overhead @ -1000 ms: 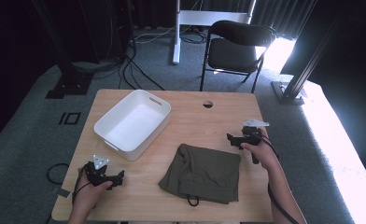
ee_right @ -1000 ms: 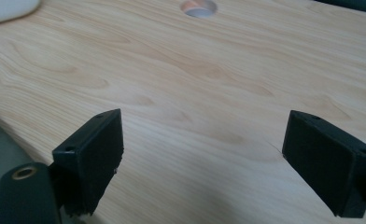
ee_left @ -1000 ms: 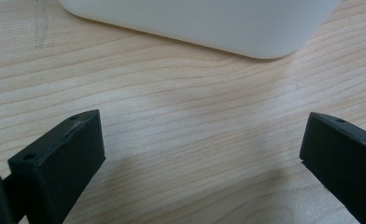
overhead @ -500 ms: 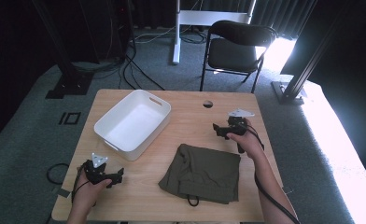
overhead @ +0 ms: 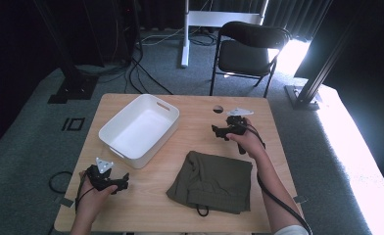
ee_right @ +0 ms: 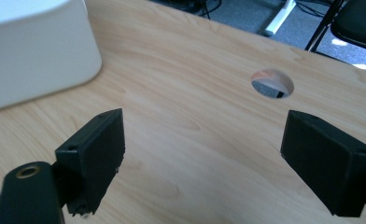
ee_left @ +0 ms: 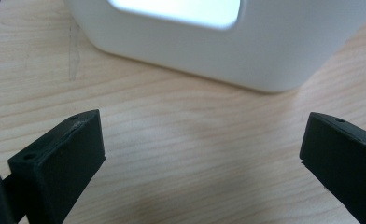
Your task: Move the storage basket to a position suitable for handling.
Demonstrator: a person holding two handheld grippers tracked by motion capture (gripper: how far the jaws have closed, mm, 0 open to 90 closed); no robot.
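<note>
White rectangular tub (overhead: pixel 140 129), empty, upright on surface (overhead: pixel 200 105) left-centre; olive folded cloth (overhead: pixel 212 182) flat near front edge, well apart.

White bin (ee_left: pixel 190 42) in left gripper view: top cut off at 12 o'clock edge, bright handle slot blown out, interior hidden. Same bin in right gripper view: one corner at 10 o'clock, rest beyond frame. Chair (ee_right: pixel 358 23) at 2 o'clock there: seat and legs clipped by edge. High view: both forearms cut off at 6 o'clock. Right gripper (overhead: pixel 221 131) and left gripper (overhead: pixel 123 180) too small there to judge jaw gap. Folded cloth (overhead: pixel 212 182): garment type unclear.
</note>
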